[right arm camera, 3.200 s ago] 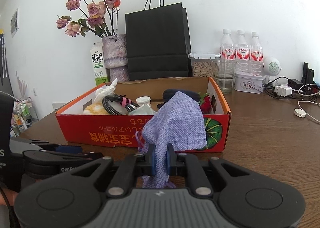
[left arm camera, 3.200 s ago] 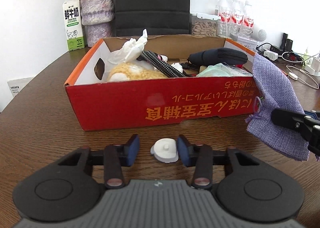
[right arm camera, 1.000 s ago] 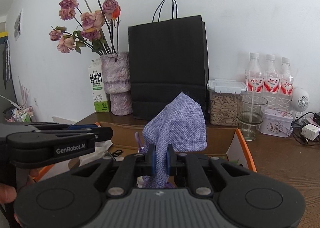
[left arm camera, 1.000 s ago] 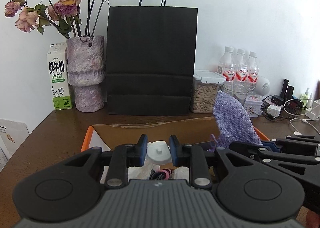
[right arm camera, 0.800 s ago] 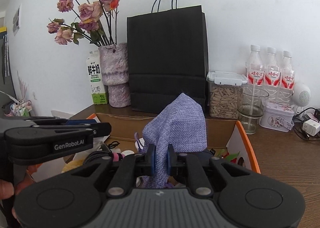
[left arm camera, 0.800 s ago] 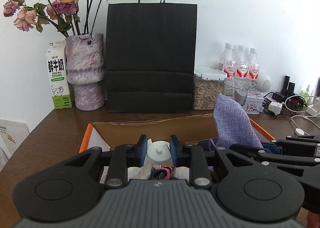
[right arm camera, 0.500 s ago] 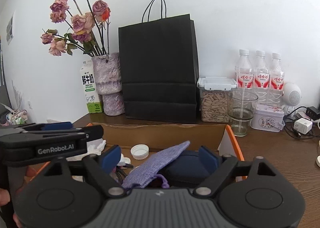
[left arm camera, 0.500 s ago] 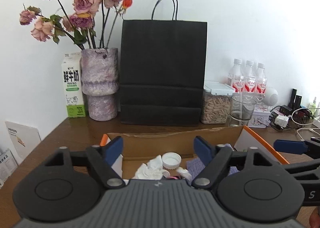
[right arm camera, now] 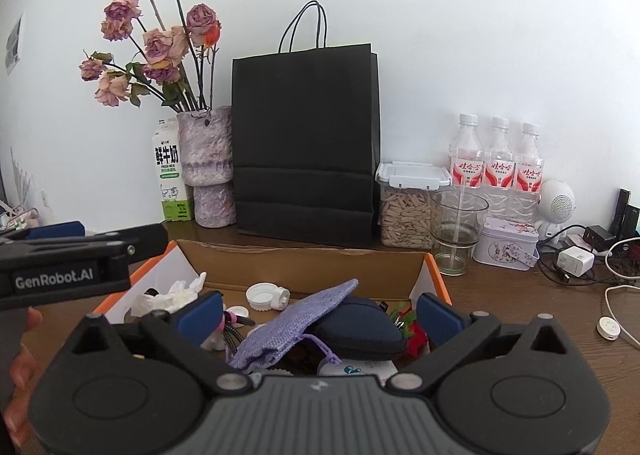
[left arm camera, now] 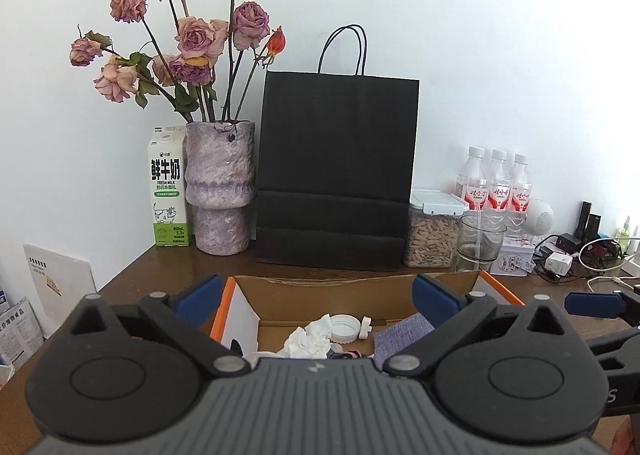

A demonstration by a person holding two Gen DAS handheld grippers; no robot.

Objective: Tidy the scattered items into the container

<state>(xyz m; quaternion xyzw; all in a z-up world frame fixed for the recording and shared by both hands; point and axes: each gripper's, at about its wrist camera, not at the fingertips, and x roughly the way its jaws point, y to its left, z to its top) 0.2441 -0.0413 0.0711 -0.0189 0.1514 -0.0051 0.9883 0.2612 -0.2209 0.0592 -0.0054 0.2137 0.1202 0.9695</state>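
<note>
Both sets of jaws are opening wide with nothing between them: left gripper [left arm camera: 316, 297], right gripper [right arm camera: 318, 313]. The purple pouch [right arm camera: 298, 321] lies in the box [right arm camera: 434, 275], draped over the dark case [right arm camera: 360, 329] at 12 o'clock; its cord could snag departing jaws

Your lilac cloth pouch [right arm camera: 298, 325] lies slumped inside the cardboard box [right arm camera: 304, 263], draped over a dark case [right arm camera: 360, 329]; your white cap [right arm camera: 267, 297] rests near the box's far wall.
</note>
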